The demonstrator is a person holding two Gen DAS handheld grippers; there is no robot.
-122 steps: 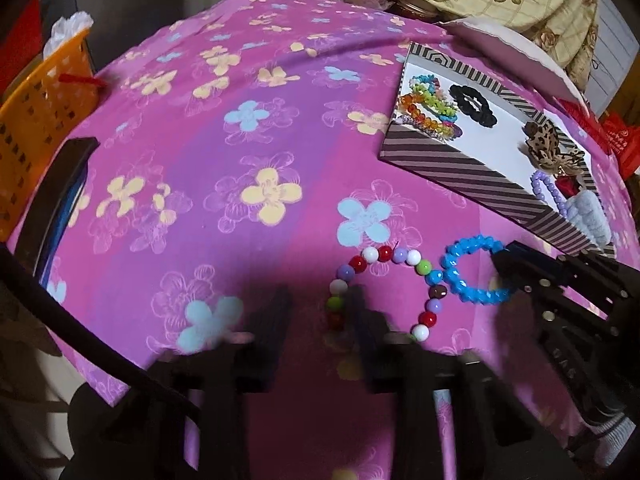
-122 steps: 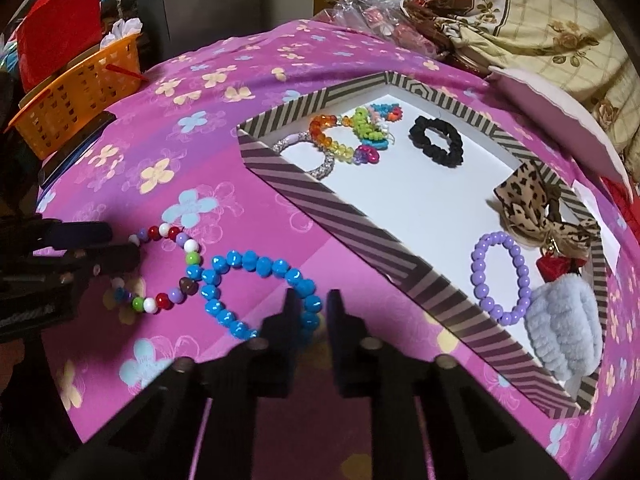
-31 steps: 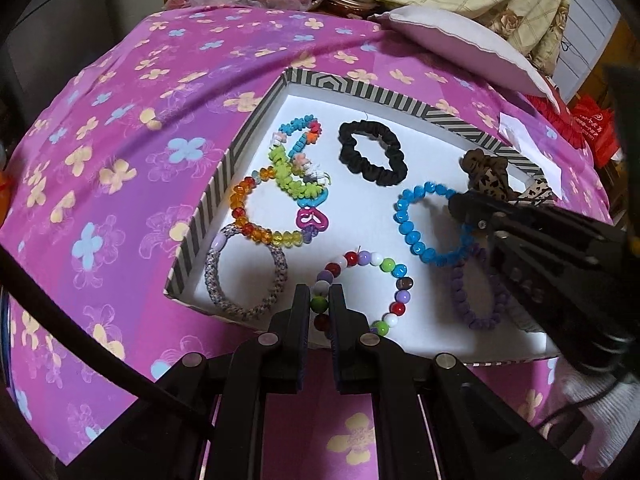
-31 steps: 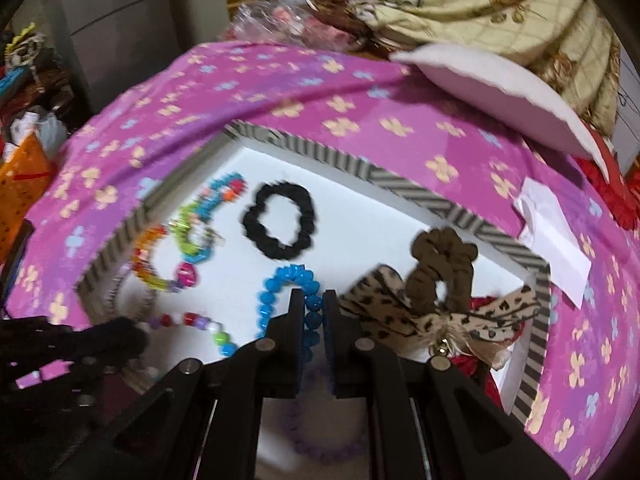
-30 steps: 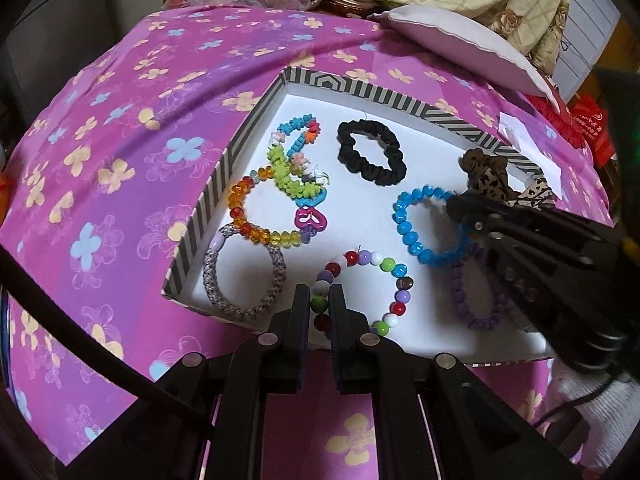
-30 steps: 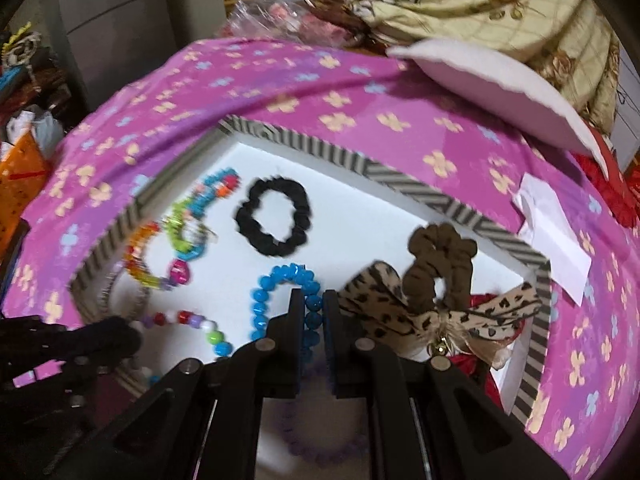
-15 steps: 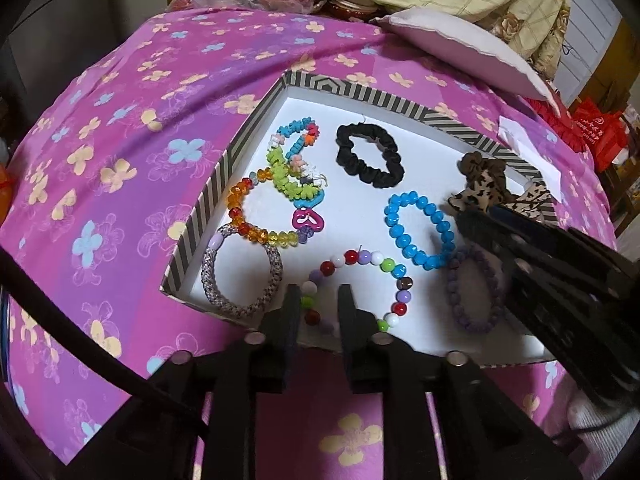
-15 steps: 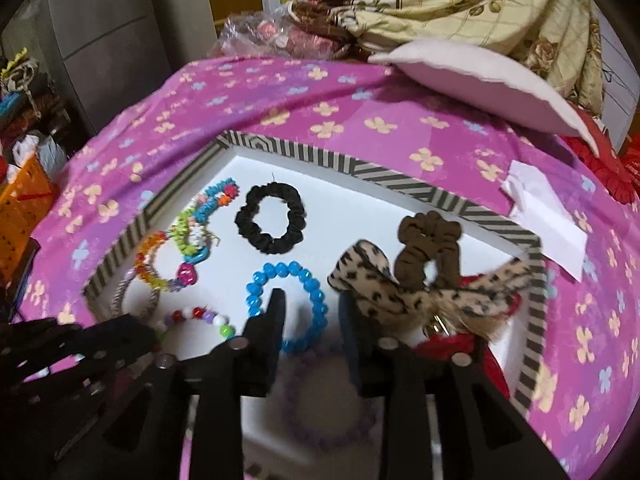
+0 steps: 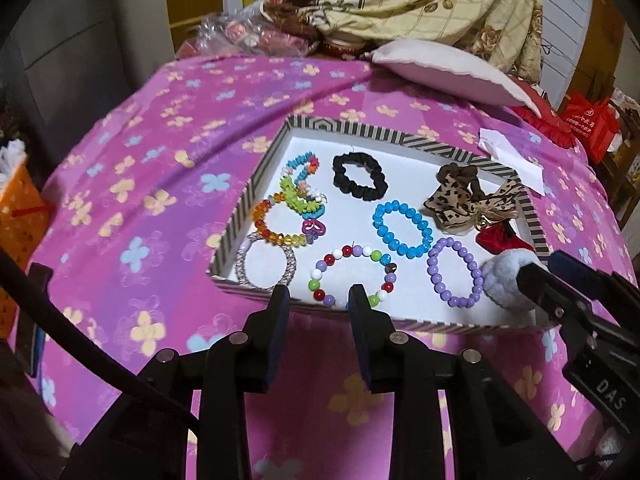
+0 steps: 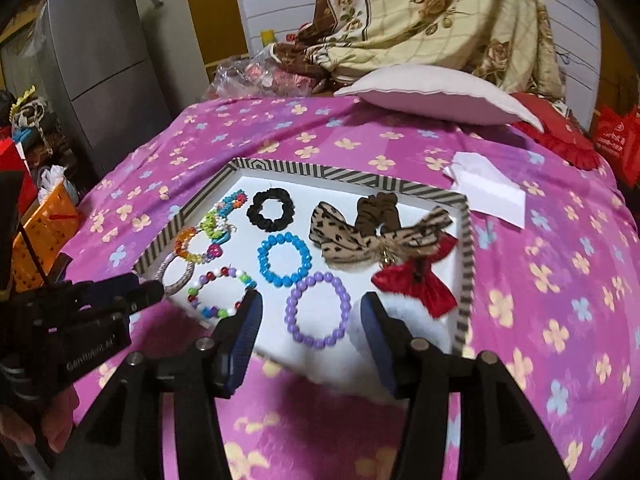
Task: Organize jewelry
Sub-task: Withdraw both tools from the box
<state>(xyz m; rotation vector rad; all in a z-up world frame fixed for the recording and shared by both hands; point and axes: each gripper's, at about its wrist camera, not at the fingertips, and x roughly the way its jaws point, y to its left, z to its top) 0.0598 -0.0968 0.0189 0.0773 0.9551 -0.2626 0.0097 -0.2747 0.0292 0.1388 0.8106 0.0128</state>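
Note:
A striped tray [image 9: 362, 129] [image 10: 304, 171] with a white floor lies on the pink flowered cloth. In it lie a multicoloured bead bracelet [image 9: 353, 276] [image 10: 219, 292], a blue bead bracelet [image 9: 402, 229] [image 10: 284, 259], a purple bead bracelet [image 9: 455, 273] [image 10: 318, 311], a black scrunchie [image 9: 359, 176] [image 10: 271, 209] and several other pieces. My left gripper [image 9: 318, 294] is open and empty just short of the tray's near edge, in front of the multicoloured bracelet. My right gripper [image 10: 310, 306] is open and empty above the tray's near edge, by the purple bracelet.
A leopard bow [image 9: 470, 200] [image 10: 376, 236], a red bow [image 10: 416, 280] and a white fluffy piece [image 9: 506, 280] fill the tray's right side. An orange basket [image 10: 38, 232] stands at the left. A pillow [image 10: 436, 94] and a white paper [image 10: 486, 188] lie behind the tray.
Both grippers have opened, let go of the multicoloured and blue bracelets in the tray, and pulled back towards me and up.

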